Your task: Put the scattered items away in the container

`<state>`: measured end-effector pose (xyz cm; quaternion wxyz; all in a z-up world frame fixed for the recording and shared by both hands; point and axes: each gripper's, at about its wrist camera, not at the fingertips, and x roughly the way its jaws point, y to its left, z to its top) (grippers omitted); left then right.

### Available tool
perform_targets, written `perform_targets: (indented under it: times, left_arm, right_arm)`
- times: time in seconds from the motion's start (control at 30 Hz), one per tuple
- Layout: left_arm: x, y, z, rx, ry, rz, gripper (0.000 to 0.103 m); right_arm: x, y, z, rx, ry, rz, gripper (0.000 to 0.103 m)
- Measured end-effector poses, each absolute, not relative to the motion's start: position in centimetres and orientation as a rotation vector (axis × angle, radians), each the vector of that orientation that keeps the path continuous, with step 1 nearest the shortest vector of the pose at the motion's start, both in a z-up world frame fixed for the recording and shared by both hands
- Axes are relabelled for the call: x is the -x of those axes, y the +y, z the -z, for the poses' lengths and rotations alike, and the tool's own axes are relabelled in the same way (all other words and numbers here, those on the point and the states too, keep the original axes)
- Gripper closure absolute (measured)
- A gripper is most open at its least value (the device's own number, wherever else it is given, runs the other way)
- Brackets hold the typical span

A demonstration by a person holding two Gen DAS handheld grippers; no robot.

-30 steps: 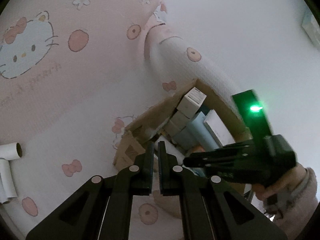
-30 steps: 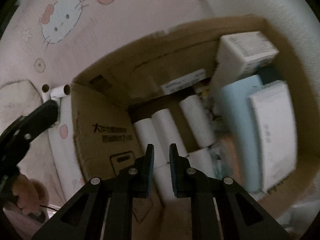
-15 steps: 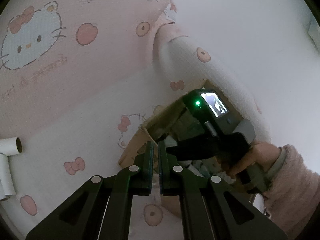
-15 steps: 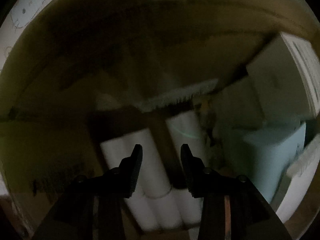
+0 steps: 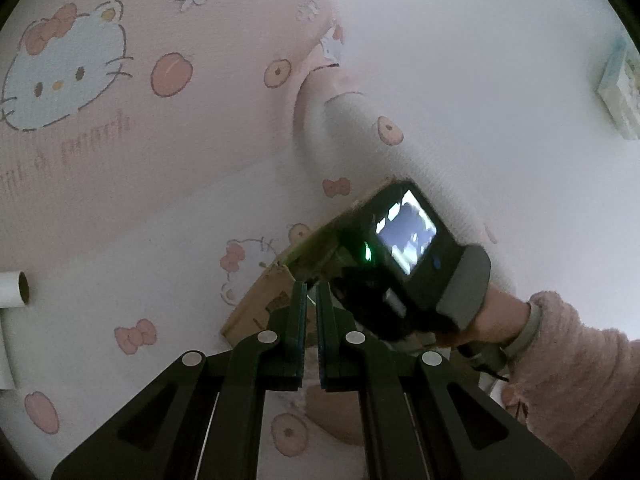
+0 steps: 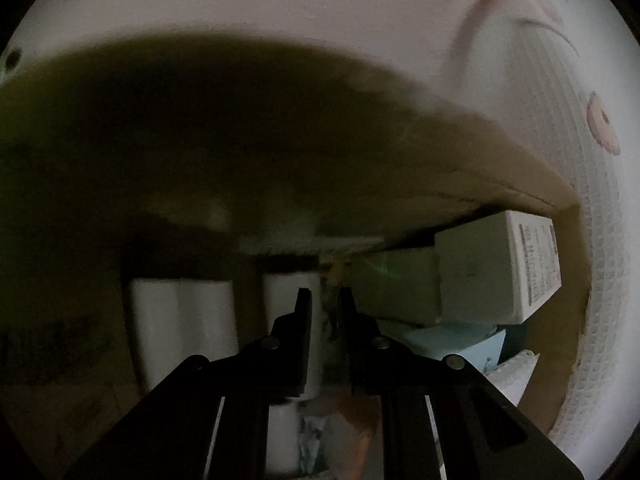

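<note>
The cardboard box (image 5: 264, 304) lies on a pink Hello Kitty bedspread (image 5: 120, 184). My left gripper (image 5: 311, 304) is shut and empty, held just in front of the box's near corner. My right gripper (image 6: 325, 308) reaches deep inside the box (image 6: 240, 152), jaws narrowly apart with nothing between them, over white paper rolls (image 6: 180, 320). Its body with a lit screen (image 5: 408, 236) hides the box's inside in the left wrist view. A white roll (image 5: 14, 288) lies loose at the far left of the bed.
Inside the box are white cartons (image 6: 496, 268), a pale blue package (image 6: 456, 344) and a white padded pack (image 6: 512, 376). A pink-sleeved arm (image 5: 568, 360) holds the right gripper. A small box (image 5: 620, 92) lies far right on the bed.
My right gripper went down from above the box into its dark inside, opened half a second ago, and has narrowed again. My left gripper stayed shut and barely moved.
</note>
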<state>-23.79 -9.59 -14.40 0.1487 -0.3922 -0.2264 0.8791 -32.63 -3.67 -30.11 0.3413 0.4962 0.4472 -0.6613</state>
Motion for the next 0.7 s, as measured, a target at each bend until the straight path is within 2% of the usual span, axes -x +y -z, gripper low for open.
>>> perform_targets:
  times: [0.3,0.4,0.47,0.63,0.7]
  left_arm:
    - [23.2,-10.6,13.9,1.067,-0.710,-2.523,0.099]
    - [23.2,-10.8,14.0,1.074,-0.715,-2.526,0.099]
    - [23.2,-11.1,14.1,1.081,-0.736,-2.522,0.099]
    - [23.0,-12.1,14.2,1.067,-0.794,-2.522,0.099]
    - [23.1,-12.1,14.2,1.067,-0.801,-2.522,0.099]
  right_arm:
    - [31.0,-3.2,33.5,-1.265,1.377,1.711,0.093]
    - [29.8,-3.6,36.0,-1.171,1.625,1.675,0.093]
    - [29.3,-3.4,37.1,-1.117,1.721,1.655,0.094]
    - [29.3,-2.8,36.8,-1.123,1.702,1.623,0.095]
    - [29.3,-2.3,36.5,-1.134,1.669,1.583,0.102]
